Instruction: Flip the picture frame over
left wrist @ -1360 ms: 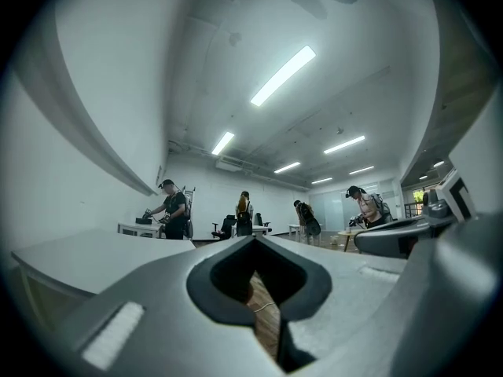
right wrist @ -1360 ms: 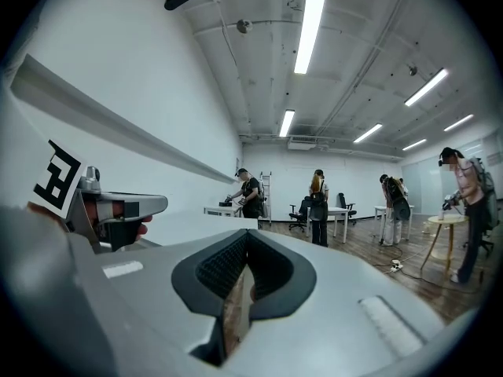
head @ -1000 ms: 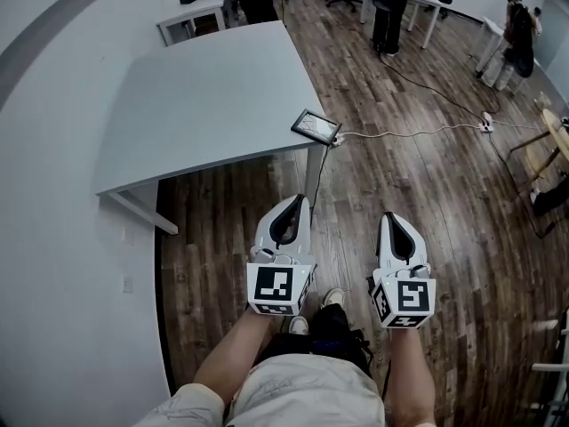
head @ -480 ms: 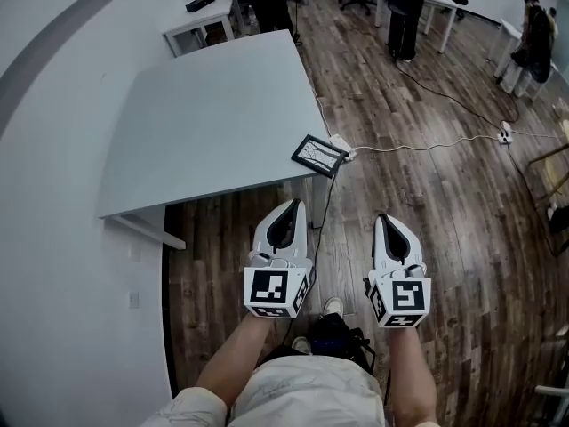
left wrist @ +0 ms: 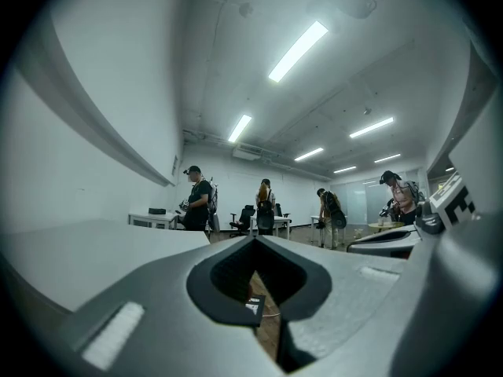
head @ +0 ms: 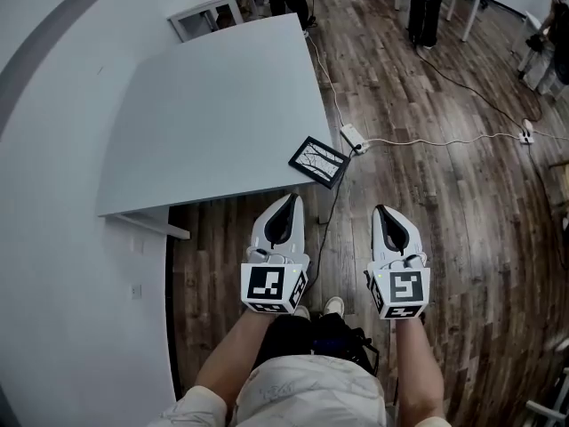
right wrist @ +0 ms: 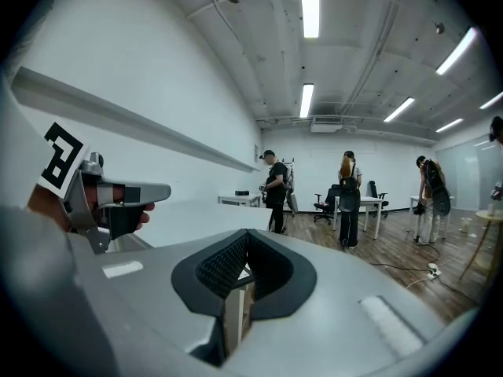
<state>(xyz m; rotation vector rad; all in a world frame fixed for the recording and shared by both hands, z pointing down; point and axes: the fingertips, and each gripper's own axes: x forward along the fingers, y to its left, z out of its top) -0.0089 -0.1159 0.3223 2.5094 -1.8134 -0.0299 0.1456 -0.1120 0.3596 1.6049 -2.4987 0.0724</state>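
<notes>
Brought nearer to the table [head: 213,96] since a second ago, both grippers together, with the frame [head: 317,162] now lower in the head view and closer to the jaw tips. Held side by side over the wood floor [head: 462,238], still short of the table's near edge. Pressed together at the tips on the left gripper [head: 292,199], with nothing pinched between the pads. Likewise closed and empty on the right gripper [head: 380,210]. Located on the table's near right corner, ahead of and between the two grippers, apart from both: frame, black-bordered, lying flat, pale picture side up. Set at an angle to the table edges, with its outer corners seeming to jut slightly past them. On the floor just beyond the frame: white power strip [head: 353,136], with a cable [head: 444,140] trailing off to the right. At the far end of the room: several people [right wrist: 348,199] standing near desks and office chairs.
</notes>
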